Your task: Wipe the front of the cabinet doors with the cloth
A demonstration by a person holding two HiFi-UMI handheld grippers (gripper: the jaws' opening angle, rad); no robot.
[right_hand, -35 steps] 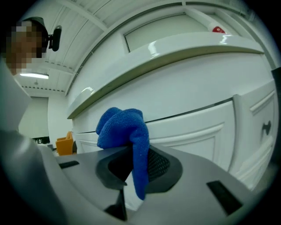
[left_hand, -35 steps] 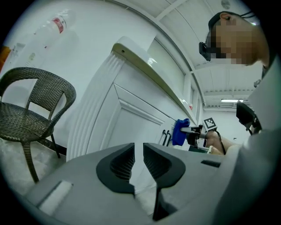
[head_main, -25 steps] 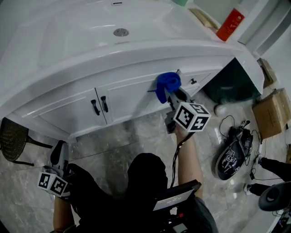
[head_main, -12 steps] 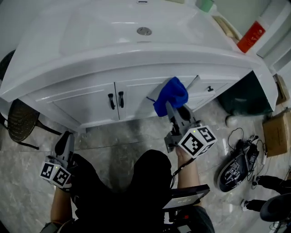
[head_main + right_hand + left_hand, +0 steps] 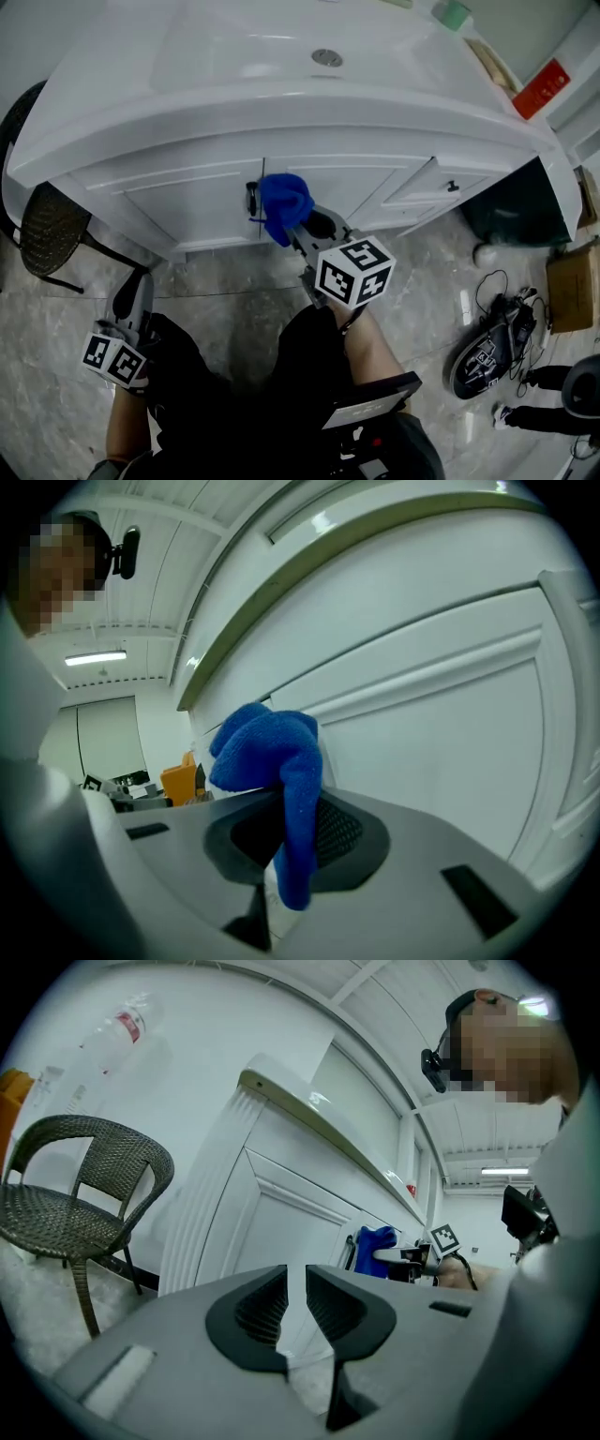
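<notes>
- Two grippers. Right gripper [image 5: 293, 228]: arm reached forward, jaws clamped on blue cloth [image 5: 284, 201], held at cabinet doors [image 5: 187, 202] by the handles [image 5: 250, 194].
- Left gripper [image 5: 131, 291]: low beside the thigh, jaws nearly together, empty.

1. Your head view looks steeply down from above you; the cabinet [image 5: 187, 192] spans 9 to 3 o'clock, well below.
2. Your left gripper view sits low by the floor [image 5: 47, 1269], facing along the cabinet front, with the chair [image 5: 84, 1194] at 9 o'clock.
3. Your right gripper view looks up, close against a door [image 5: 441, 761].
4. All three share the cabinet front and the blue cloth [image 5: 284, 204].
</notes>
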